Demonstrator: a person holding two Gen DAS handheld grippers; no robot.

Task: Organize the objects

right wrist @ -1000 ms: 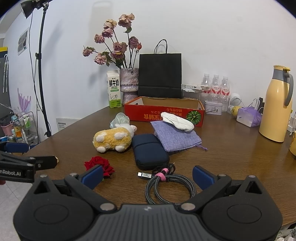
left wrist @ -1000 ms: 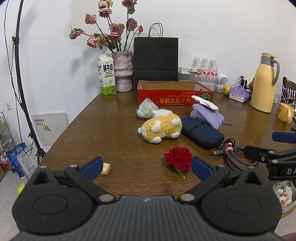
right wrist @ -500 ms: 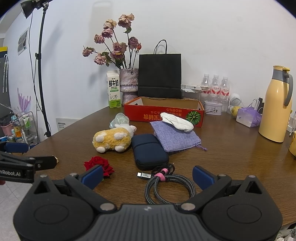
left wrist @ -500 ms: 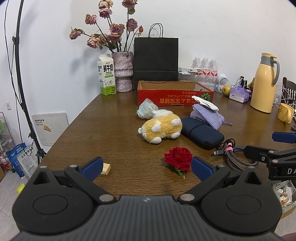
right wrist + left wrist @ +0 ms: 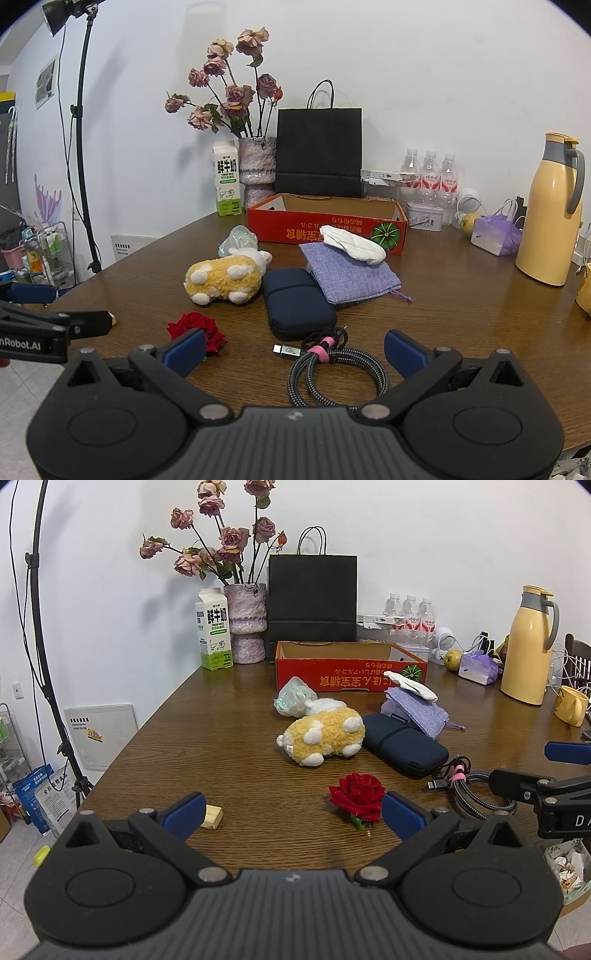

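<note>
one red box sits open, contents hidden.

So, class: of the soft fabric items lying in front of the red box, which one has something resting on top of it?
The purple pouch: a white folded cloth lies across its far end. The plush toy and navy case carry nothing.

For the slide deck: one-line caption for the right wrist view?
Open right gripper hovers over a coiled cable on the table, red cardboard box behind.
</note>
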